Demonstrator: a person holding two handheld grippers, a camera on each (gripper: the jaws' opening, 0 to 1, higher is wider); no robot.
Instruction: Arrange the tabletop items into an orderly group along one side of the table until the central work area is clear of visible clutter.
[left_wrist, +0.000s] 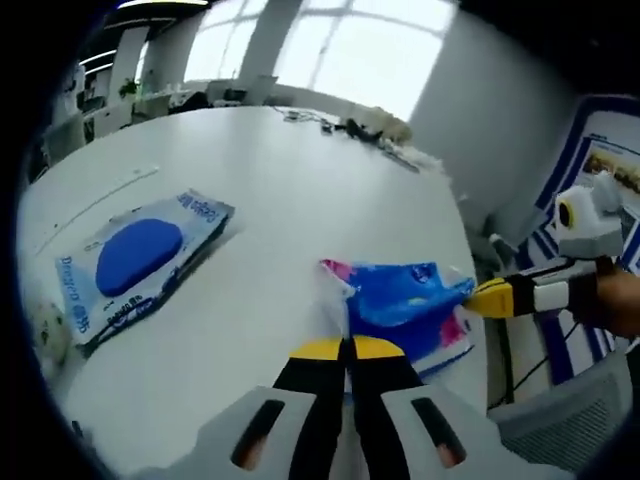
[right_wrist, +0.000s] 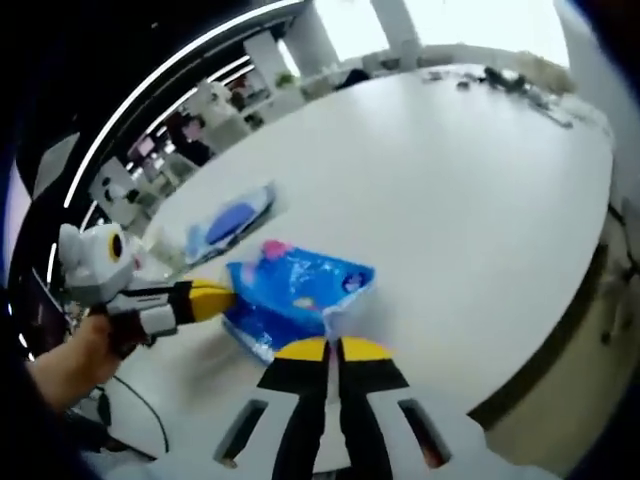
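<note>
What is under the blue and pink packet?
Under the blue and pink packet is the white table. Both hand-held grippers, left and right, pinch its edges. Whatever lies directly beneath is covered by the packet itself.

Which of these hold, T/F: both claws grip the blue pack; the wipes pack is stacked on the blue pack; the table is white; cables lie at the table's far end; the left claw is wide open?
1. Both claws grip the blue pack. True: the left claw and the right claw are each shut on an edge of it.
2. The wipes pack is stacked on the blue pack. False: it lies apart on the table.
3. The table is white. True.
4. Cables lie at the table's far end. True.
5. The left claw is wide open. False: its jaws are closed on the pack.
</note>
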